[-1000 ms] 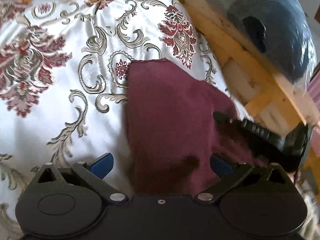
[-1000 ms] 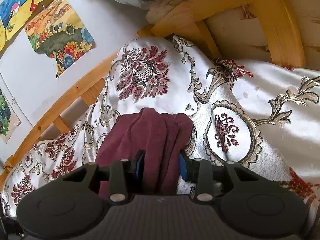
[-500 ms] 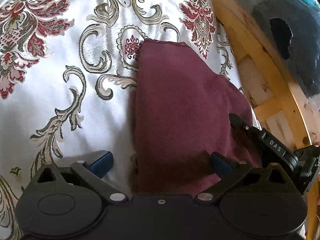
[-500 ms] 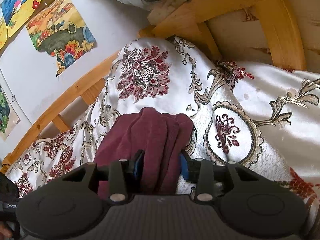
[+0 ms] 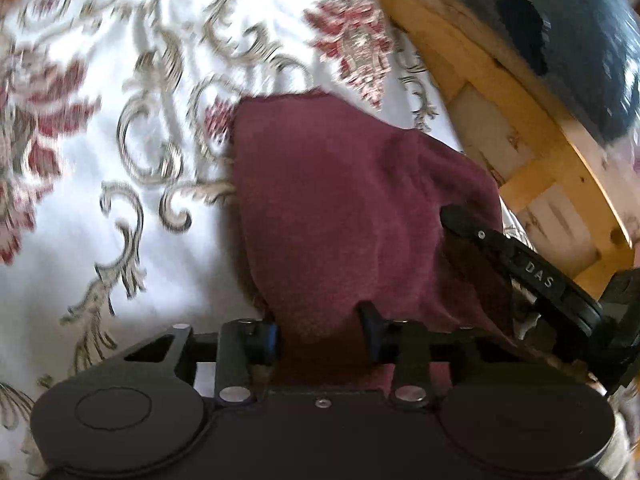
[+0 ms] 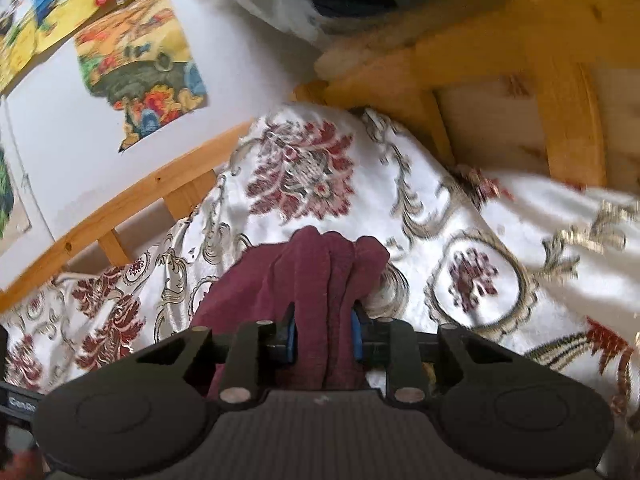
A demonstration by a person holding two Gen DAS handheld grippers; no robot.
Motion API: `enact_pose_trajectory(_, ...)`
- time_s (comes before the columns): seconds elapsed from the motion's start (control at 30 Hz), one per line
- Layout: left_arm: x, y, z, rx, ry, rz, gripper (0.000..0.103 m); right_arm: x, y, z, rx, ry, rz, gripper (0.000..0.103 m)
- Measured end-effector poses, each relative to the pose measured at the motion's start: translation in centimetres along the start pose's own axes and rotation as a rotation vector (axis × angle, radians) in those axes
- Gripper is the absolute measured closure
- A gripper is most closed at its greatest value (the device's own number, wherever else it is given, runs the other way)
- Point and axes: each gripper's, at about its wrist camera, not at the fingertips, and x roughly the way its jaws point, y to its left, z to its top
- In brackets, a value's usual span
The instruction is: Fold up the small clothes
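Maroon garment (image 5: 340,216) lies bunched on your floral bedspread (image 5: 100,128), near the wooden frame (image 5: 520,120). Your left gripper (image 5: 320,336) is closing on its near edge, and your right gripper (image 6: 322,334) closes on a gathered fold (both pinch cloth).

The left black two-finger gripper with blue pads (image 5: 320,336) points steeply downward, its jaws closing with a fold of the maroon knitted cloth (image 5: 336,208) between the pads; at about four o'clock from it, the other tool's dark body angles in from the lower right. The right black two-finger gripper with blue pads (image 6: 323,334) points nearly level, only slightly down; its jaws are closing too, narrower, on a bunched ridge of the same cloth, pads pressed against both sides of it.
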Motion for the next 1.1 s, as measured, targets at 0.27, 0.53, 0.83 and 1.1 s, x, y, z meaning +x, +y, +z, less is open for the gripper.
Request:
enact_pose_trajectory(0.27,-3.6,-2.0,-0.2,0.230,-0.153,0.078,0.067,-2.6,4.7,-0.1,-0.250,-0.132,-0.017,0.078)
enact_pose_trajectory(0.53,-5.3,-0.1,0.6,0.252,-0.273,0.205,0.067,1.0,9.9,0.9,-0.444,-0.178,0.017,0.078)
enact_pose_trajectory(0.83,-3.3,3.4,2.1,0.180,-0.265,0.275,0.065,6.1,11.0,0.0,-0.493,-0.123,-0.020,0.077)
enact_pose_trajectory(1.1,-2.2,2.9,2.2,0.160,-0.249,0.322,0.057,7.2,8.3,-0.6,-0.432,-0.070,-0.045,0.074)
